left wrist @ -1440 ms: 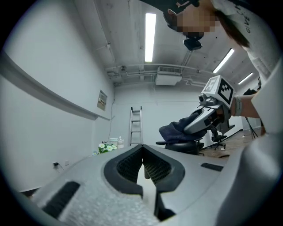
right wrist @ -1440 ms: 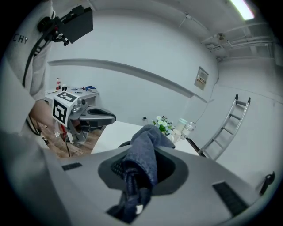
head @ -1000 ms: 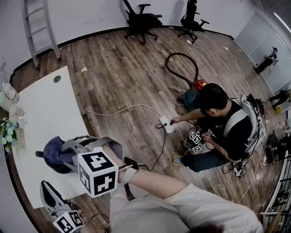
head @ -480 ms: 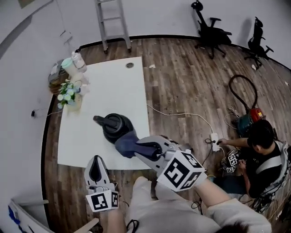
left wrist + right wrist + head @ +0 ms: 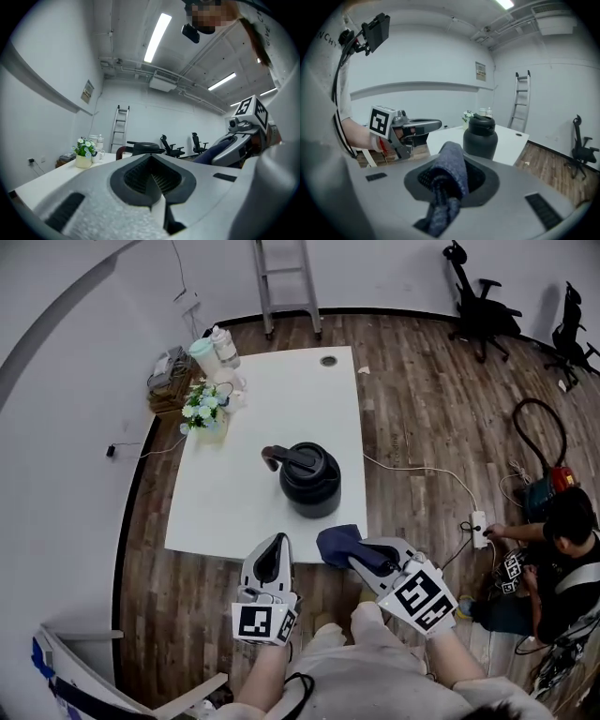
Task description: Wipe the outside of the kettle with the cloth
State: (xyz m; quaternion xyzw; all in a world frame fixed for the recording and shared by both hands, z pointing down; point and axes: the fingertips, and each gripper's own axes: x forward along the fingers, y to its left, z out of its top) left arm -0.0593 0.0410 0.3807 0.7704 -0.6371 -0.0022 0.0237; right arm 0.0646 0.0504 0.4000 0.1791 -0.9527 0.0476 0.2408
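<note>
The gripper views alone reveal the right gripper [image 5: 446,187] pinching the bunched blue cloth [image 5: 453,165] and the left gripper [image 5: 153,182] pressed together, with the matte black kettle [image 5: 311,480] upright mid-frame.

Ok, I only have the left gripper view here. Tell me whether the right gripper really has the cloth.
Observer: Yes. The right gripper view shows the right gripper shut on the blue cloth, which is bunched between its jaws.
Operator: Now tell me where the kettle sits.
Observer: In the head view the black kettle stands upright near the right edge of the table, apart from both grippers.
Operator: Check the floor on my right too.
Observer: A person sits on the floor there, beside a white power strip.
</note>
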